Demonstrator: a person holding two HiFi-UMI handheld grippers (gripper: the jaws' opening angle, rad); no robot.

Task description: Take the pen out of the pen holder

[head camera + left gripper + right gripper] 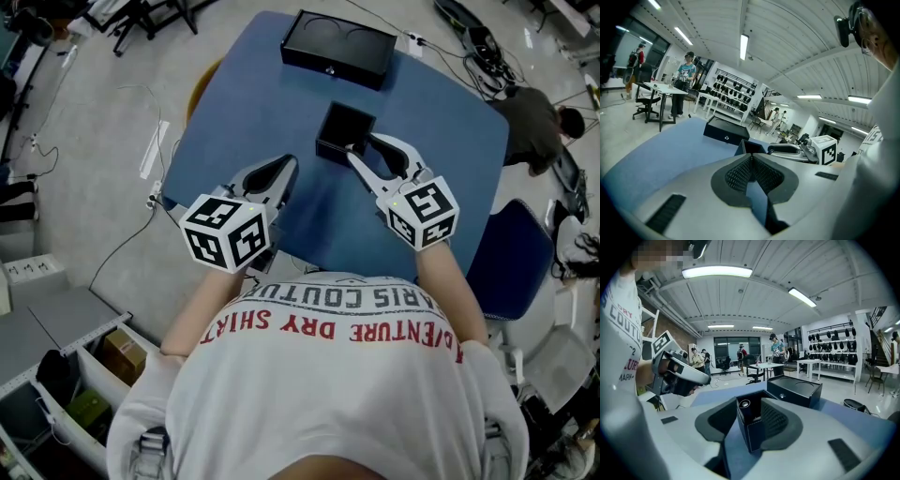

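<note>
A square black pen holder [345, 127] stands near the middle of the blue table [244, 122]. My right gripper [359, 143] is at its near right corner. In the right gripper view that corner of the holder [754, 432] sits between the jaws, and the pen's round dark top [744, 404] pokes up just inside it. The right gripper [750, 401] has a pad on each side with a gap still showing, so it is open. My left gripper [286, 167] hovers over bare table left of the holder, shut and empty [751, 158]; the holder [750, 146] is just beyond it.
A flat black box [337, 47] lies at the table's far edge, behind the holder [794, 390]. A blue chair [511, 258] stands at the right, and a person [539, 122] sits beyond it. Cables run over the floor at the left.
</note>
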